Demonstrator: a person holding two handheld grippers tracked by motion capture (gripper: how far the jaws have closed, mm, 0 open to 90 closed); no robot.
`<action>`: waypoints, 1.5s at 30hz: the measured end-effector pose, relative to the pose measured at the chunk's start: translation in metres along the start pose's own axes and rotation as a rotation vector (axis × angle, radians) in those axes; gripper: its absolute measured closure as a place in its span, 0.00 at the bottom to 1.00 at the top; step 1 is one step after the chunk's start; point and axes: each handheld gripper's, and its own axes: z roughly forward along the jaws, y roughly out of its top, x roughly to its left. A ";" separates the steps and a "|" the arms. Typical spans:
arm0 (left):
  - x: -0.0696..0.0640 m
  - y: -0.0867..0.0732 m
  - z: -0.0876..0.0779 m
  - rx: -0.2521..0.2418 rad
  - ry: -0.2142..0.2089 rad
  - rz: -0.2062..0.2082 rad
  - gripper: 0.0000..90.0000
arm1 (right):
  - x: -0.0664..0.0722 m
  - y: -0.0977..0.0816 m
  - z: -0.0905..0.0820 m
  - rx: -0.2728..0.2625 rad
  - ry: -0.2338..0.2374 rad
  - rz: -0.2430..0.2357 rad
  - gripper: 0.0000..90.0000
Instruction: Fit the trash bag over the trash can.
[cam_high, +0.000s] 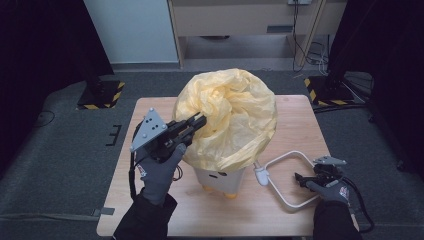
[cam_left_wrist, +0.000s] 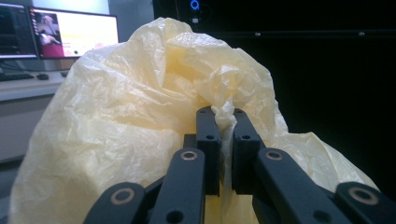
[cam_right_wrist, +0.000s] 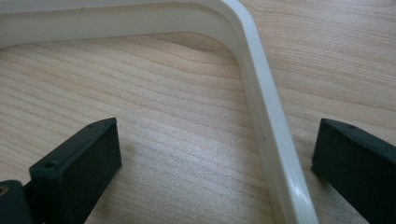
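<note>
A crumpled yellow plastic bag (cam_high: 230, 117) billows over a small white bin (cam_high: 220, 179) at the middle of the wooden table (cam_high: 150, 205). My left gripper (cam_high: 200, 120) reaches into the bag's left side and is shut on a fold of the yellow bag (cam_left_wrist: 140, 116), pinched between its jaws in the left gripper view. A white frame ring (cam_high: 290, 175) lies flat on the table to the right of the bin. My right gripper (cam_high: 300, 179) rests low beside that ring, open, and the white frame ring (cam_right_wrist: 266, 116) runs between its spread fingers (cam_right_wrist: 79, 158) without touching them.
The bin stands on small orange feet (cam_high: 230, 195). Beyond the table are grey carpet, a stand base with hazard stripes (cam_high: 102, 95) at the left and another (cam_high: 325, 92) at the right, and cables by a far cabinet. A lit monitor (cam_left_wrist: 74, 32) glows behind the bag.
</note>
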 end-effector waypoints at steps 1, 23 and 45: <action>-0.001 0.000 0.002 0.006 -0.008 -0.005 0.94 | 0.000 0.000 0.000 -0.001 -0.001 0.000 0.03; -0.015 -0.004 0.012 0.088 -0.056 -0.008 0.88 | 0.003 0.001 -0.001 -0.038 -0.005 0.008 0.20; 0.019 -0.004 -0.043 -0.084 0.093 -0.067 0.46 | 0.002 0.020 -0.027 -0.243 -0.089 0.134 0.46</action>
